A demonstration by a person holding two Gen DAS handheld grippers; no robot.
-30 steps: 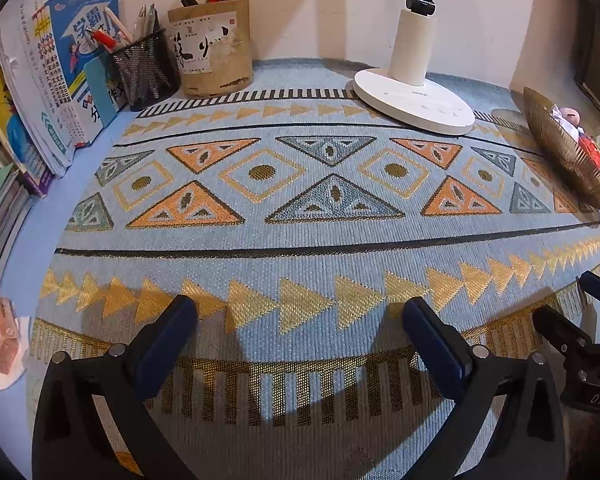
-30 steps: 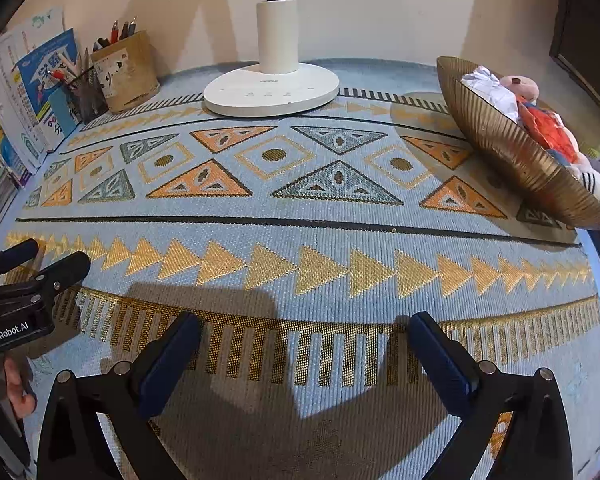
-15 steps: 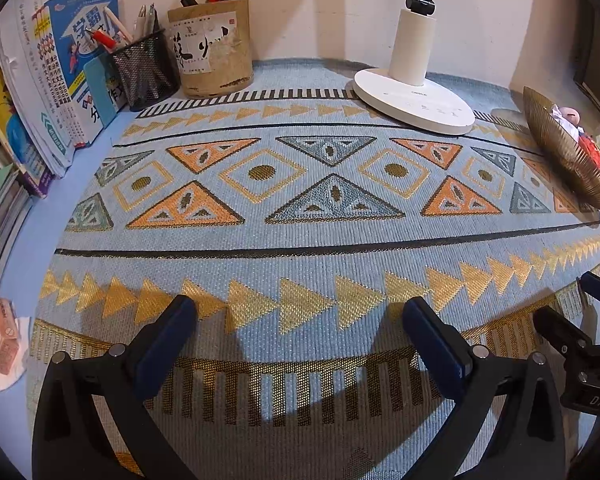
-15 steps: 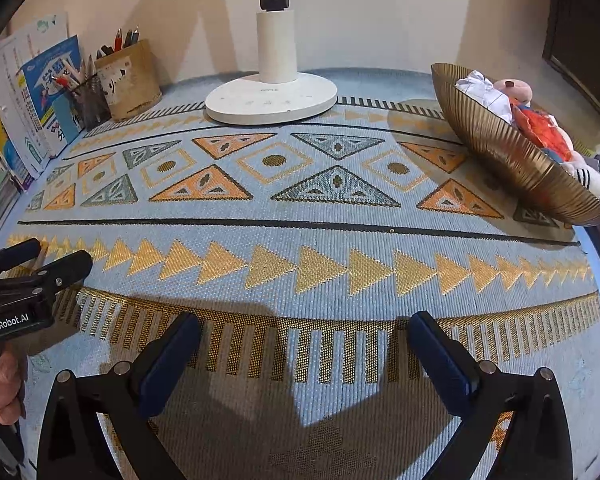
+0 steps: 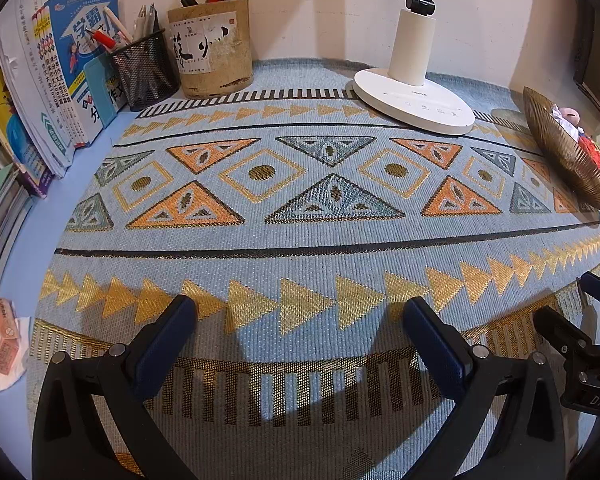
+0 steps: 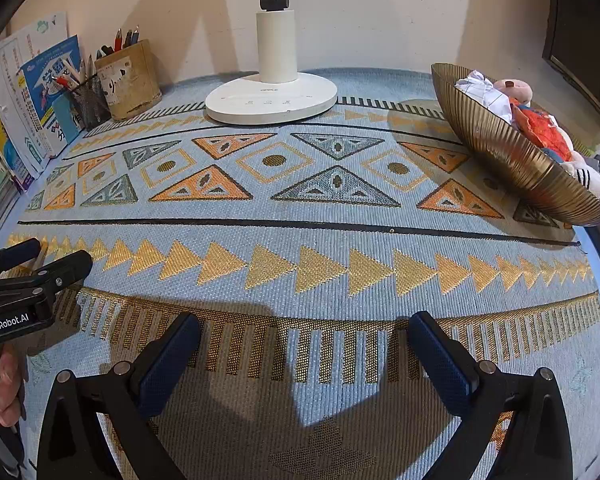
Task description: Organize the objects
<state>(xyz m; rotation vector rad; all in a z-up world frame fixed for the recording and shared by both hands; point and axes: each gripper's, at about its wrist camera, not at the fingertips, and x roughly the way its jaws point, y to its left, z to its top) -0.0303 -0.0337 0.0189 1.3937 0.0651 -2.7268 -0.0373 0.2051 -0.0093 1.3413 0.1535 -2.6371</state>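
Note:
My left gripper is open and empty, low over the patterned blue mat near its front edge. My right gripper is open and empty over the same mat. A gold ribbed bowl at the right holds soft toys and crumpled paper; it also shows in the left wrist view. A black mesh pen cup and a tan pen holder with pens stand at the back left. A small orange box lies on white paper at the far left.
A white lamp base with its post stands at the back centre, also in the right wrist view. Books lean along the left wall. The other gripper shows at each view's edge: the right, the left.
The right wrist view has pulled back and risen slightly, so the bowl and lamp sit a little farther off. The left gripper has barely moved. Both stay open.

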